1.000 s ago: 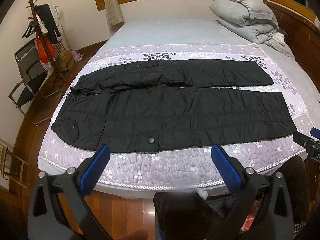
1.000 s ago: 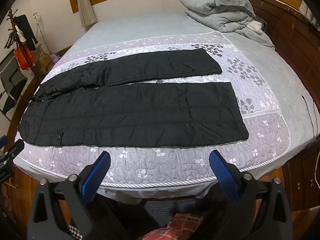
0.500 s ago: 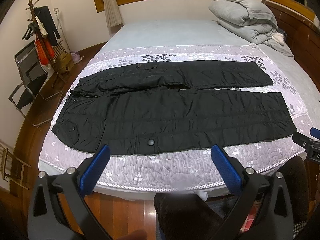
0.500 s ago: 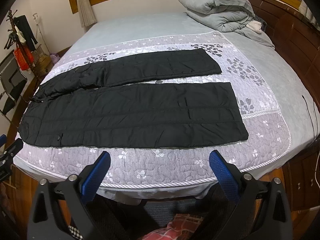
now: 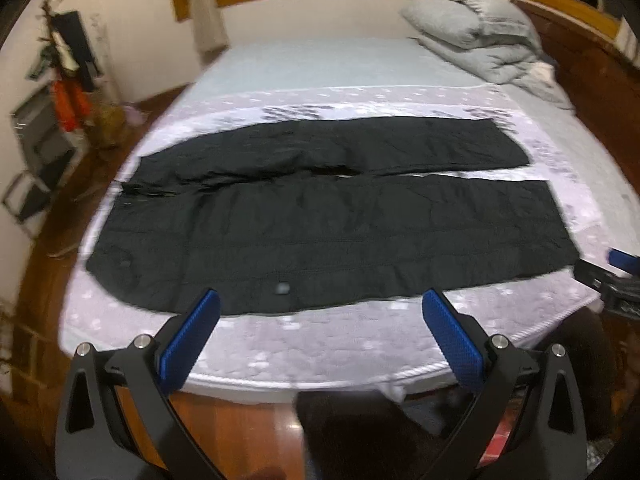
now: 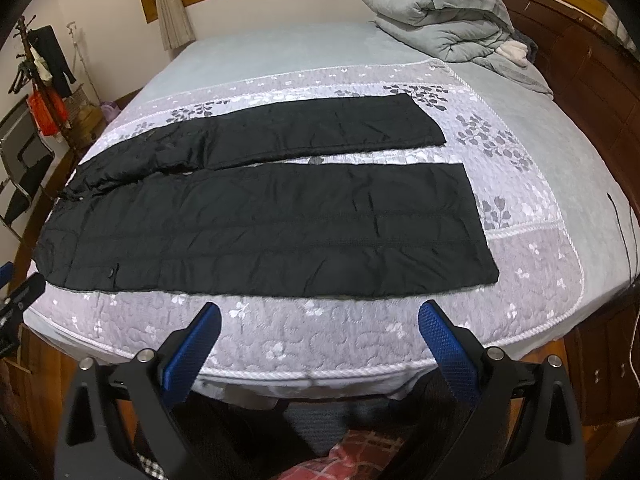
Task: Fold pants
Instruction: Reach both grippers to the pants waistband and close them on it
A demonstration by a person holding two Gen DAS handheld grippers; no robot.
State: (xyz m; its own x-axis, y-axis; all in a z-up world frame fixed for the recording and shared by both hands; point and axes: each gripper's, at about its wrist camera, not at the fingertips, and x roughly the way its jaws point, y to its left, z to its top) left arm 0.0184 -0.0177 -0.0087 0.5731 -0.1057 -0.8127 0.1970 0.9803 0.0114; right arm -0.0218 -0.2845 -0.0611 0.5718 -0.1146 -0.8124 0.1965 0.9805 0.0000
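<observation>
Black quilted pants [image 5: 320, 224] lie flat across the bed, waist at the left, both legs spread apart and running right; they also show in the right wrist view [image 6: 260, 220]. My left gripper [image 5: 320, 304] is open and empty, hovering over the bed's near edge just short of the pants' near hem. My right gripper [image 6: 319, 312] is open and empty, at the near edge below the near leg. The right gripper's tip shows at the right of the left wrist view [image 5: 616, 276]; the left gripper's tip shows at the left of the right wrist view [image 6: 20, 300].
The bed has a lilac floral quilt [image 6: 360, 340] over a grey sheet. A folded grey duvet [image 6: 440, 16] sits at the far right by the wooden headboard [image 6: 592, 64]. A coat stand and folding chair [image 5: 44, 136] stand left on the wooden floor.
The left gripper has moved forward toward the pants; its view is now motion-blurred and the pants look closer. The right gripper has barely shifted. Both stay open.
</observation>
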